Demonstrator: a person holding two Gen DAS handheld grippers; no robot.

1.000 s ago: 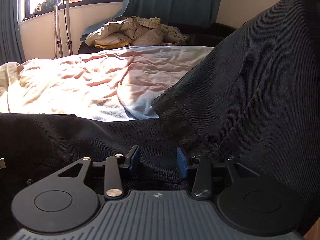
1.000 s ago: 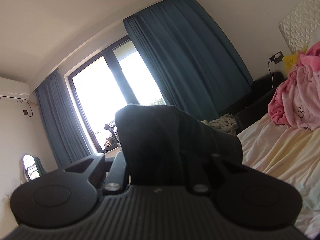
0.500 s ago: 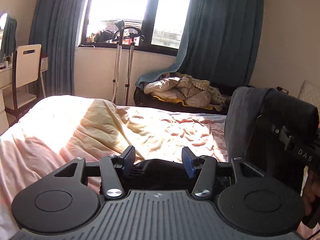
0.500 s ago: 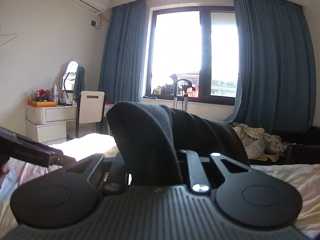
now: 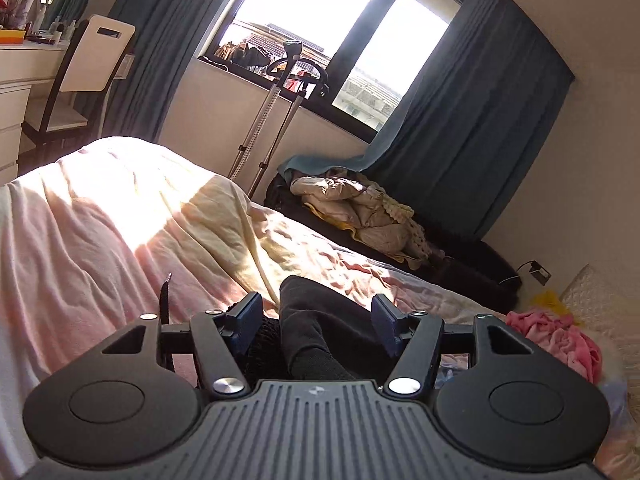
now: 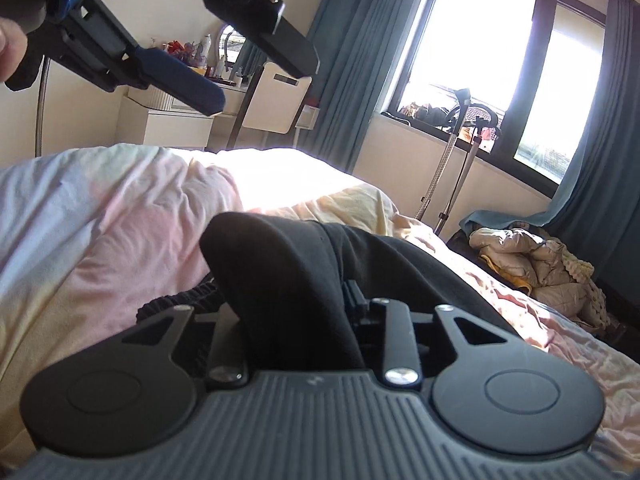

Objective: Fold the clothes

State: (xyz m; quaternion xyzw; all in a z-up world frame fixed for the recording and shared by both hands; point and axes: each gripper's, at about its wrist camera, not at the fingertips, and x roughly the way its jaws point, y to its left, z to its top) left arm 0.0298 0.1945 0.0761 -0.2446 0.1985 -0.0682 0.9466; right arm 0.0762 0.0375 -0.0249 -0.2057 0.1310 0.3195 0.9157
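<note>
Left wrist view first: the left gripper (image 5: 316, 322) hangs above the bed (image 5: 120, 220) with its blue pads (image 5: 249, 318) spread wide, gripping nothing. A dark garment (image 5: 316, 320) bulges up between the pads, apparently free of both, its near end running under the gripper body. A thin black strap (image 5: 164, 300) sticks up from the bed just left of the gripper. Beyond the bed's far edge lies a heap of pale clothes (image 5: 360, 212) below the window (image 5: 332, 36); pink fabric (image 5: 560, 340) sits at the bed's right side.

Right wrist view now: the right gripper (image 6: 296, 316) is clamped on that same dark garment (image 6: 288, 280), a thick fold rising out of the jaws and trailing right across the bed (image 6: 100, 220). The fingertips are buried in cloth, yet the linkage is drawn in, so I judge a firm pinch. The left gripper (image 6: 180, 84) floats over the bed at upper left, one blue finger (image 6: 180, 84) showing.

My call: the fold is mid-carry, one end held, the other free. To do it well, bring the free gripper down onto a loose edge near the bed surface, bite a single layer, not the whole bunch, then keep both grips level and pull the cloth flat on the bed before laying it over. That strap could snag, so steer clear.
</note>
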